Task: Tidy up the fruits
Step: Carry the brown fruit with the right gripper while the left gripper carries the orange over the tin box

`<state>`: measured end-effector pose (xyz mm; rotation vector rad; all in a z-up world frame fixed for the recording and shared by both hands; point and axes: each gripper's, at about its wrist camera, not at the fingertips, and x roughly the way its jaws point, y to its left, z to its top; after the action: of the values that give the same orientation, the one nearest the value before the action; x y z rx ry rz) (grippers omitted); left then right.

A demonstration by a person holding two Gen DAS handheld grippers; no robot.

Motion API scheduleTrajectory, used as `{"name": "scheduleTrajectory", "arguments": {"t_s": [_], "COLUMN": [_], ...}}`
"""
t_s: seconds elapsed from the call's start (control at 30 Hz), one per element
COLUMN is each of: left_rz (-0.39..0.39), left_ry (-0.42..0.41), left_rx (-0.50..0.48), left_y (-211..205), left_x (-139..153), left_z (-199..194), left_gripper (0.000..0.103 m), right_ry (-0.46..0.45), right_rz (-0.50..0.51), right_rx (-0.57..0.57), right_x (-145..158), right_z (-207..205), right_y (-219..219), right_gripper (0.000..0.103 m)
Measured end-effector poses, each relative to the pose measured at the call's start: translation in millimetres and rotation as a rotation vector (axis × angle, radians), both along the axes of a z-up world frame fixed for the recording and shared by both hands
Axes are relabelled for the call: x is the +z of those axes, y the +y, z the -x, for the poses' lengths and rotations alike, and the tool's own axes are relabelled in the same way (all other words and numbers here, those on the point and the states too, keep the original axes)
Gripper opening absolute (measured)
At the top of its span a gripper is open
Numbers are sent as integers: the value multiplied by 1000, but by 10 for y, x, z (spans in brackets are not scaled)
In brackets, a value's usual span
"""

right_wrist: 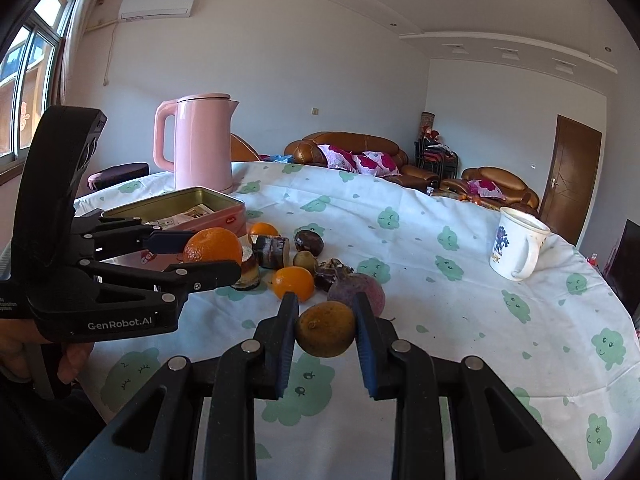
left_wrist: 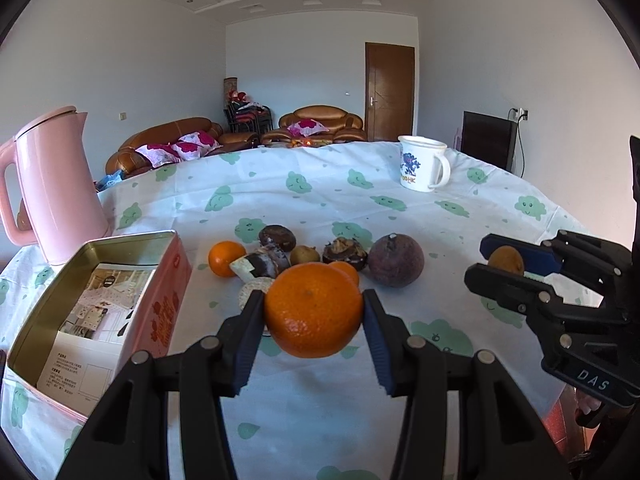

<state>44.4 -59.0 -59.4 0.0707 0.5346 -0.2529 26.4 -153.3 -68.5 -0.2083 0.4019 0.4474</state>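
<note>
With both fruits lifted, the left gripper [left_wrist: 314,312] clamping an orange [left_wrist: 314,310] and the right gripper [right_wrist: 326,330] a brown fruit [right_wrist: 325,328], carrying them to the tin [left_wrist: 44,312] seems next.

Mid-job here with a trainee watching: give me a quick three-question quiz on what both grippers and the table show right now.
1. True or false: the left gripper is shut on a large orange.
2. What does the right gripper hold?
A. a purple round fruit
B. a small brownish-yellow fruit
C. a white mug
3. Fill in: the open metal tin stands beside the pink ____.

Key
1. True: both pads press its sides.
2. B: the brownish-yellow fruit sits between the pads; the purple fruit lies in the fruit pile and the mug stands far back on the tablecloth.
3. kettle.
</note>
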Motion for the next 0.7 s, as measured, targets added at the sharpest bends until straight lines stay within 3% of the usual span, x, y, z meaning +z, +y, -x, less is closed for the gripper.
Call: {"name": "scheduleTrajectory", "arguments": {"t_s": [0.7], "left_rz": [6], "left_ry": [-83], "left_rx": [88], "left_y": [263], "left_x": [205], "left_z": [91], "left_gripper": [50], "right_ry": [-89], "right_rz": [27], "right_rx": [91], "right_x": [398], "right_z": [-46], "right_y": [363], "right_gripper": [29]}}
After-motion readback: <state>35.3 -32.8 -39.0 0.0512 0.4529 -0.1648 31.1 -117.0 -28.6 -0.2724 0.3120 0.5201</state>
